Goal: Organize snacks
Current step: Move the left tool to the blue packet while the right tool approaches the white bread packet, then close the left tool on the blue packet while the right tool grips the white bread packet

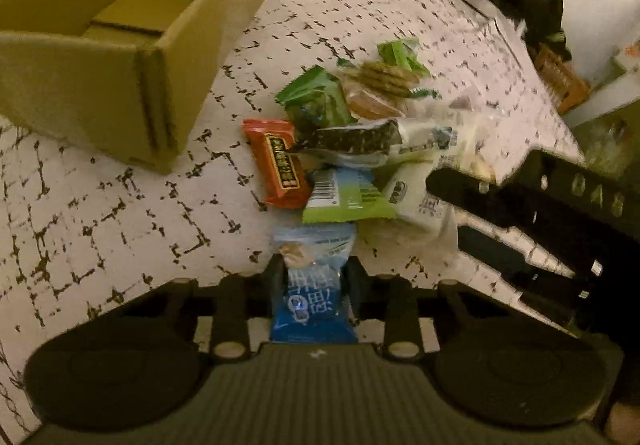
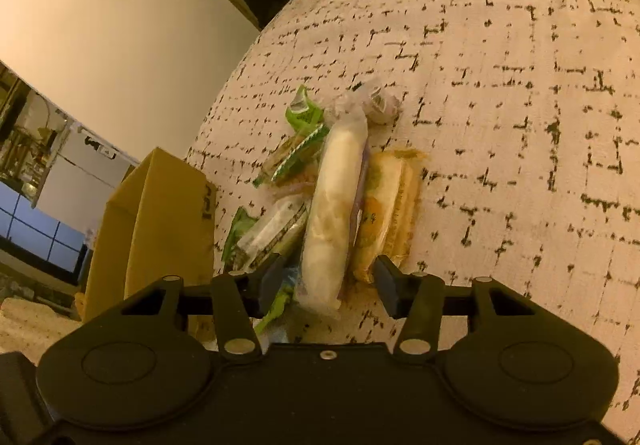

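Note:
My left gripper is shut on a blue snack packet and holds it just in front of a pile of snacks on the patterned cloth. The pile has an orange-red bar, green packets and a white packet. My right gripper is open, its fingers on either side of a long white packet that lies in the pile. An orange biscuit packet lies beside it. The right gripper also shows at the right of the left wrist view.
An open, empty cardboard box stands on the cloth left of the pile; it also shows in the right wrist view. The cloth's far edge drops off behind the pile. An orange item lies beyond that edge.

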Action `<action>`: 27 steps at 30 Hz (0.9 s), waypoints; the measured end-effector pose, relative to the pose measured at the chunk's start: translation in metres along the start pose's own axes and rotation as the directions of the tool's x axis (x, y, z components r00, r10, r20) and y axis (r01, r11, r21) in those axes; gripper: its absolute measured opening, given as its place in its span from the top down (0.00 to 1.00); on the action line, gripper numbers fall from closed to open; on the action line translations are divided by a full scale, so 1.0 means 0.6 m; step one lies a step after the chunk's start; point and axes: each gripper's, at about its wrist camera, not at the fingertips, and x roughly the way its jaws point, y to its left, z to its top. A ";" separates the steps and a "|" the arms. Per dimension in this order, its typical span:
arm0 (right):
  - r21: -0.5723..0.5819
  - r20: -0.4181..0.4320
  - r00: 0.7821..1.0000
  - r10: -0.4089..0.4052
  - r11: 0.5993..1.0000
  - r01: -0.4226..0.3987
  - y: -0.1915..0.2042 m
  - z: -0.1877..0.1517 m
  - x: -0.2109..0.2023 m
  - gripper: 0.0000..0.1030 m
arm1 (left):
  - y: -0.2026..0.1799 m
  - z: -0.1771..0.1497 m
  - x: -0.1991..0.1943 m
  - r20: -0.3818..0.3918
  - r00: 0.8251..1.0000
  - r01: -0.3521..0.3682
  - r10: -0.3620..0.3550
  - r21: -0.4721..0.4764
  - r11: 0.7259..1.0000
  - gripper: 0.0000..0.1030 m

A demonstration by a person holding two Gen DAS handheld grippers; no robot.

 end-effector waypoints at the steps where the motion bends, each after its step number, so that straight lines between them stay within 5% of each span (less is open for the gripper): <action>1: 0.010 -0.011 1.000 0.009 1.000 -0.009 -0.001 -0.003 0.000 0.51 | 0.006 0.001 -0.003 -0.002 1.000 0.007 -0.007 -0.012 1.000 0.72; 10: 0.157 -0.044 0.992 0.120 0.981 -0.112 -0.020 -0.006 0.007 0.52 | 0.027 -0.007 -0.024 0.004 0.998 0.060 -0.060 -0.021 0.998 0.72; 16: 0.165 0.003 0.996 0.086 0.983 -0.085 -0.020 0.014 0.020 0.56 | 0.046 0.000 -0.049 0.024 0.995 0.094 -0.093 -0.046 0.995 0.72; 20: 0.115 -0.071 0.997 0.031 0.993 -0.022 -0.008 0.007 0.043 0.73 | 0.060 0.000 -0.065 0.030 0.995 0.101 -0.099 -0.049 0.994 0.72; 27: 0.097 -0.017 0.999 0.032 0.995 -0.031 -0.004 -0.008 0.003 0.76 | 0.072 0.002 -0.098 0.070 0.990 0.123 -0.120 -0.047 0.991 0.72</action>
